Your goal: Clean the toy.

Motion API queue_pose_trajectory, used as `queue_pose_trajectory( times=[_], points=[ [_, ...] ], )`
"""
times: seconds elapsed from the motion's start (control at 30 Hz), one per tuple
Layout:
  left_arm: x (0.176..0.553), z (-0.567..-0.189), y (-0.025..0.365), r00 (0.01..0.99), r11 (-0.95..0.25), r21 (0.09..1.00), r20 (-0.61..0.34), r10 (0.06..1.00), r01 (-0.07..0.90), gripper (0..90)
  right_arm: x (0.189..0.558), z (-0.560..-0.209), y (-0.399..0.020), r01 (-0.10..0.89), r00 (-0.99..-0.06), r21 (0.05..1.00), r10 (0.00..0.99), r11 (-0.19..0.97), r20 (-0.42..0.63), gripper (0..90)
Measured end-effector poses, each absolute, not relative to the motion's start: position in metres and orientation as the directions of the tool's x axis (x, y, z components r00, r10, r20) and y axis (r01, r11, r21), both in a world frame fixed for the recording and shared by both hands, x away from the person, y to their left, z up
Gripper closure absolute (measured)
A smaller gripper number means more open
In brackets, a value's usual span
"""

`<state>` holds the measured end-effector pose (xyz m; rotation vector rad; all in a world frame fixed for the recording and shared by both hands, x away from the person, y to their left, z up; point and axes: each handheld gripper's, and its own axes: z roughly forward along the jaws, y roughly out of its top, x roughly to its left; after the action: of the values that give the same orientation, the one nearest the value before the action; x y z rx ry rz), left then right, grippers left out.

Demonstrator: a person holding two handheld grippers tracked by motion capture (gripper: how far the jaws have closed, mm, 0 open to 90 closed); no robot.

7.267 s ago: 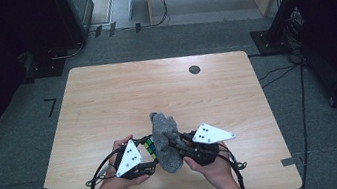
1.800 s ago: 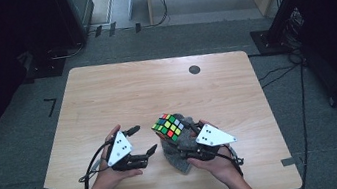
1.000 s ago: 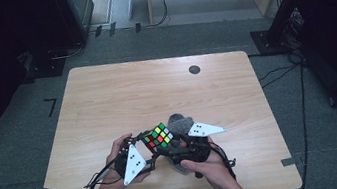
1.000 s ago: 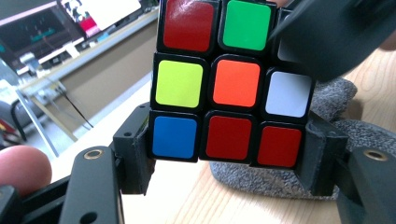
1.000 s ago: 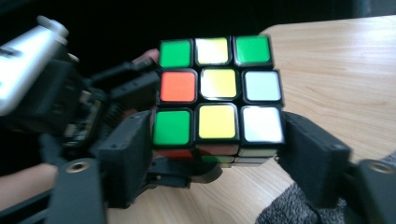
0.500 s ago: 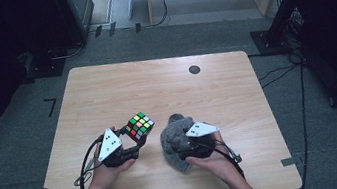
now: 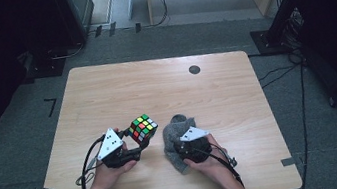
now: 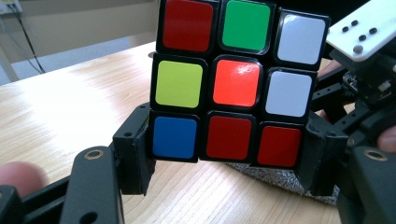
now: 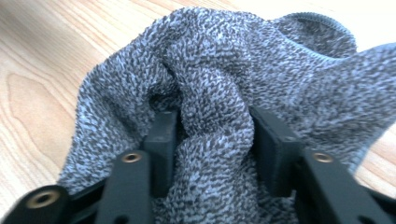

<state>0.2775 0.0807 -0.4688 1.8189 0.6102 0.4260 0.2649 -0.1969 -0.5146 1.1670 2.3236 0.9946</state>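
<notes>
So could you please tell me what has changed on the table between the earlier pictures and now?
The cube, wrapped in the grey cloth at first, has been uncovered and carried leftward, clamped in the left gripper. The right gripper has just been closing, a fold of cloth between its fingers. The table and cloth's place stayed as they were.

High view: table (image 7: 106,98) evenly lit from above, surroundings dark, shadows soft. Left gripper view: sharp, glare on the cube (image 8: 236,81) stickers. Right gripper view: cloth (image 9: 210,93) soft-focused, far right corner overexposed.
</notes>
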Motion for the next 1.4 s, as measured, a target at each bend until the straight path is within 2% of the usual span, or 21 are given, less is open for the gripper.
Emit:
queue_pose_trajectory(
  times=[0.13, 0.2, 0.3, 0.4, 0.47, 0.57, 0.67, 0.8, 0.87, 0.93, 1.0, 1.1, 1.2, 1.27, 1.4],
  points=[
    [0.277, -0.470, 0.079, 0.810, -0.261, 0.945, -0.007, 0.586, 0.197, 33.4, 0.264, -0.515, -0.200, 0.552, -0.565, 0.734, 0.825, 0.396, -0.020, 73.2],
    [0.276, -0.471, 0.076, 0.817, -0.272, 0.942, -0.002, 0.576, 0.194, 33.4, 0.266, -0.513, -0.201, 0.567, -0.553, 0.731, 0.833, 0.380, -0.005, 78.8],
    [0.274, -0.471, 0.072, 0.839, -0.294, 0.940, 0.017, 0.544, 0.172, 33.5, 0.267, -0.507, -0.207, 0.564, -0.543, 0.756, 0.839, 0.332, 0.037, 80.1],
    [0.271, -0.471, 0.068, 0.852, -0.316, 0.936, 0.037, 0.522, 0.153, 33.4, 0.260, -0.483, -0.217, 0.506, -0.535, 0.833, 0.839, 0.225, 0.098, 79.9],
    [0.270, -0.472, 0.065, 0.862, -0.339, 0.929, 0.047, 0.505, 0.148, 33.5, 0.252, -0.463, -0.221, 0.434, -0.565, 0.885, 0.816, 0.170, 0.120, 79.6],
    [0.266, -0.473, 0.060, 0.881, -0.379, 0.918, 0.079, 0.467, 0.119, 33.5, 0.233, -0.429, -0.219, 0.287, -0.670, 0.948, 0.736, 0.135, 0.098, 78.5],
    [0.259, -0.471, 0.054, 0.903, -0.388, 0.918, 0.098, 0.418, 0.080, 33.5, 0.221, -0.415, -0.208, 0.239, -0.734, 0.964, 0.671, 0.114, 0.103, 77.4],
    [0.254, -0.468, 0.052, 0.910, -0.402, 0.914, 0.127, 0.396, 0.048, 33.5, 0.224, -0.425, -0.197, 0.276, -0.744, 0.948, 0.660, 0.160, 0.105, 77.3],
    [0.255, -0.468, 0.054, 0.914, -0.395, 0.917, 0.113, 0.390, 0.054, 33.5, 0.231, -0.431, -0.202, 0.321, -0.708, 0.934, 0.694, 0.158, 0.126, 77.4],
    [0.256, -0.466, 0.056, 0.909, -0.379, 0.923, 0.108, 0.402, 0.058, 33.5, 0.240, -0.438, -0.213, 0.384, -0.632, 0.908, 0.764, 0.165, 0.129, 77.4],
    [0.257, -0.465, 0.056, 0.903, -0.383, 0.922, 0.117, 0.412, 0.056, 33.5, 0.243, -0.441, -0.221, 0.402, -0.612, 0.908, 0.772, 0.120, 0.169, 77.2],
    [0.257, -0.469, 0.054, 0.900, -0.417, 0.908, 0.141, 0.411, 0.049, 33.5, 0.232, -0.431, -0.214, 0.326, -0.689, 0.942, 0.702, 0.078, 0.180, 76.3],
    [0.256, -0.467, 0.054, 0.910, -0.389, 0.920, 0.119, 0.397, 0.049, 33.5, 0.222, -0.423, -0.196, 0.256, -0.733, 0.955, 0.674, 0.149, 0.092, 76.0],
    [0.254, -0.465, 0.056, 0.909, -0.384, 0.923, 0.124, 0.399, 0.042, 33.5, 0.223, -0.426, -0.195, 0.263, -0.715, 0.953, 0.694, 0.154, 0.085, 76.0],
    [0.257, -0.460, 0.063, 0.910, -0.326, 0.943, 0.077, 0.408, 0.067, 33.5, 0.239, -0.439, -0.215, 0.379, -0.592, 0.914, 0.797, 0.144, 0.120, 76.3]
  ],
)
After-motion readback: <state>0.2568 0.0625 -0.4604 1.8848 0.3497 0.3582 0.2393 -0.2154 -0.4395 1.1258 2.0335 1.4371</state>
